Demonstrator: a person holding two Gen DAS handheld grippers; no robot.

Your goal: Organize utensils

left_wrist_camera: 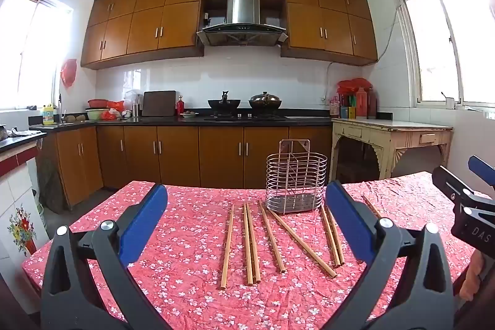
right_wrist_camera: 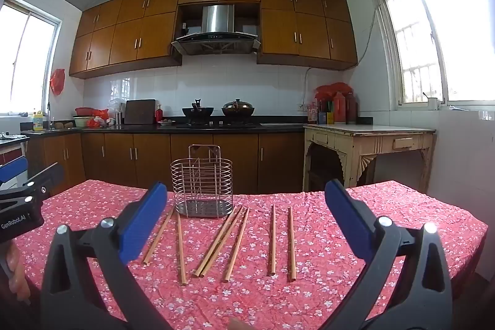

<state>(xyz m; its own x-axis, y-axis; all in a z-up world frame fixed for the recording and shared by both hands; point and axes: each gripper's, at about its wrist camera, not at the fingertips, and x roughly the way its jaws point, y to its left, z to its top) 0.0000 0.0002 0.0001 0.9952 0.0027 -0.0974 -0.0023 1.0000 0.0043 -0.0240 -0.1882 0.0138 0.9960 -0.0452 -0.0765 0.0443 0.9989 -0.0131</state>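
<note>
Both your left gripper and right gripper gape wide, empty. Start with one chopstick at six o'clock from the wire holder; pinch its middle, then stand it upright inside.

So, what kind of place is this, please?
Most likely a home kitchen: a range hood hangs over two pots on a stove, wooden cabinets line the wall, and chopsticks lie on a flowered tablecloth.

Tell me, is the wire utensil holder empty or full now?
Empty. Nothing shows through the wire utensil holder; the chopsticks all lie flat on the tablecloth.
</note>
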